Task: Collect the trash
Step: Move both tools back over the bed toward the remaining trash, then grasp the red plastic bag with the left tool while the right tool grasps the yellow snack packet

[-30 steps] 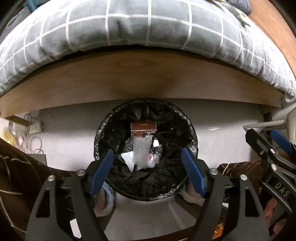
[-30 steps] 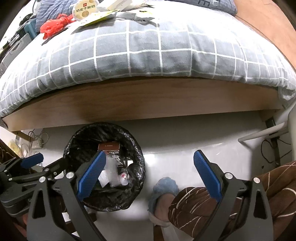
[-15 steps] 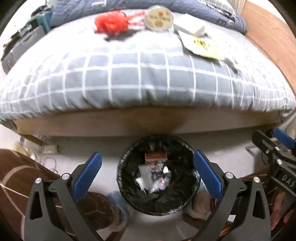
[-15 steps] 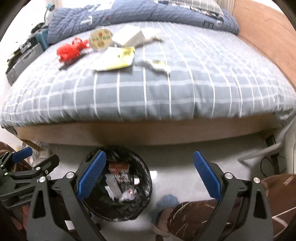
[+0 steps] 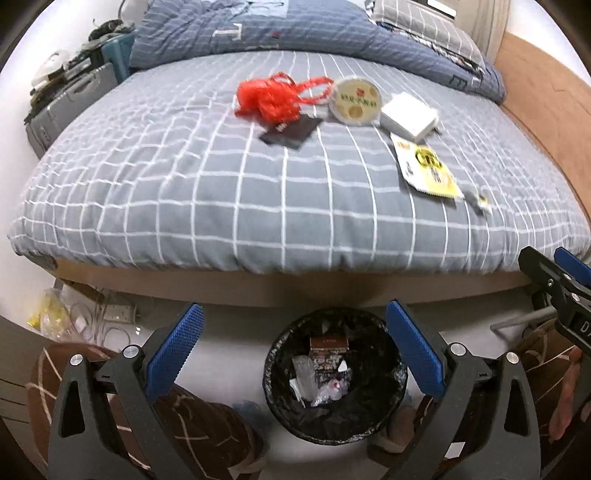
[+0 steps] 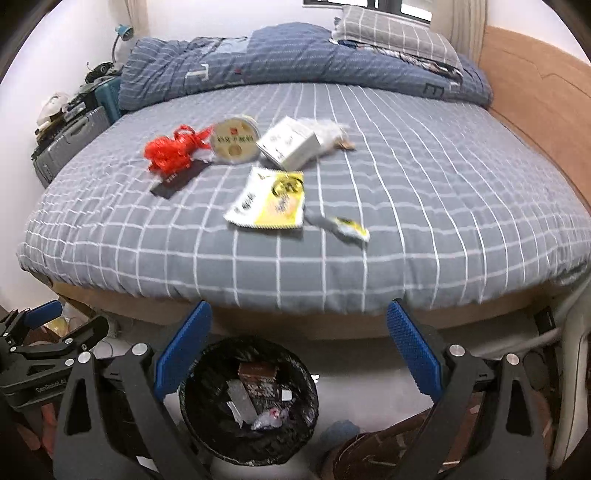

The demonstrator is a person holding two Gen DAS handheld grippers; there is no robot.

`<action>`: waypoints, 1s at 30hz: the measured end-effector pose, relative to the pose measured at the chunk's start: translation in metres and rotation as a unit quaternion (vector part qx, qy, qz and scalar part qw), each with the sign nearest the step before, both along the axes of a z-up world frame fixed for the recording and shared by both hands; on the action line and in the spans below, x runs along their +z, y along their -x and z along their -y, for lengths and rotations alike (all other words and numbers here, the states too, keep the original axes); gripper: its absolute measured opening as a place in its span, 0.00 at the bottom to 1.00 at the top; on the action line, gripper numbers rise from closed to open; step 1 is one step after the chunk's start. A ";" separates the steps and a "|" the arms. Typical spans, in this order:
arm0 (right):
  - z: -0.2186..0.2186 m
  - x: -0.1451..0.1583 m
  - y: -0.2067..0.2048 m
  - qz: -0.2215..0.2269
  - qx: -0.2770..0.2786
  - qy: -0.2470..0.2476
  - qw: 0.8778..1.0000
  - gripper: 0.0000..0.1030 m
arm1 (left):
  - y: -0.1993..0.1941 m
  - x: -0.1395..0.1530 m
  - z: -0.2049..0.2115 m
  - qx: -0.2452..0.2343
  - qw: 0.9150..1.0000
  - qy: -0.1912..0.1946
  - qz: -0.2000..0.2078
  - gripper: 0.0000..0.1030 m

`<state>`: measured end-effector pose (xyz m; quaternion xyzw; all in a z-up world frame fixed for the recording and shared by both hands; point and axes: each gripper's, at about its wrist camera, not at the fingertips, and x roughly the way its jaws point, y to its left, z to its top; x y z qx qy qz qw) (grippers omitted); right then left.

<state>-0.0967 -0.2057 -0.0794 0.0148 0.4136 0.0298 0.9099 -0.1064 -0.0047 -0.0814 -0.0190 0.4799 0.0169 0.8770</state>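
A black-lined trash bin (image 5: 280, 417) (image 6: 192, 435) with wrappers inside stands on the floor against the bed. On the grey checked bedspread (image 5: 184, 192) lie a red net bag (image 5: 267, 98) (image 6: 170, 149), a black card (image 5: 288, 133), a round yellow lid (image 5: 356, 100) (image 6: 234, 142), a white box (image 5: 408, 116) (image 6: 290, 144), a yellow-white packet (image 5: 424, 166) (image 6: 271, 199) and a small wrapper (image 6: 341, 227). My left gripper (image 5: 291, 345) is open and empty above the bin. My right gripper (image 6: 299, 343) is open and empty above the bin's right side.
A folded blue duvet (image 6: 295, 59) and a pillow (image 6: 391, 29) lie at the bed's far end. A suitcase and clutter (image 5: 70, 96) stand at the left. A wooden headboard (image 6: 535, 96) is at the right. Cables (image 5: 107, 314) lie under the bed's left edge.
Both grippers have risen and tilted up from the bin, so the bed top and its trash have come into view. Both stay open and empty.
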 end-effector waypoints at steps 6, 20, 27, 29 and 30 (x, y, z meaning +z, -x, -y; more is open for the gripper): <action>-0.012 0.015 -0.018 0.008 0.008 -0.003 1.000 0.89 | -0.016 0.020 -0.018 0.015 1.000 -0.003 0.012 0.94; -0.013 0.006 -0.085 -0.015 0.001 -0.005 1.000 0.89 | -0.084 0.026 -0.044 0.029 1.000 -0.001 0.012 0.94; -0.007 -0.007 -0.122 -0.034 -0.007 0.000 0.999 0.89 | -0.147 0.020 -0.047 0.015 1.000 -0.003 0.011 0.94; -0.007 -0.010 -0.130 -0.038 -0.007 0.000 0.999 0.89 | -0.164 0.018 -0.046 0.012 1.000 -0.007 0.012 0.94; -0.007 -0.013 -0.135 -0.043 -0.008 -0.001 0.999 0.89 | -0.178 0.017 -0.047 0.012 1.000 -0.005 0.010 0.94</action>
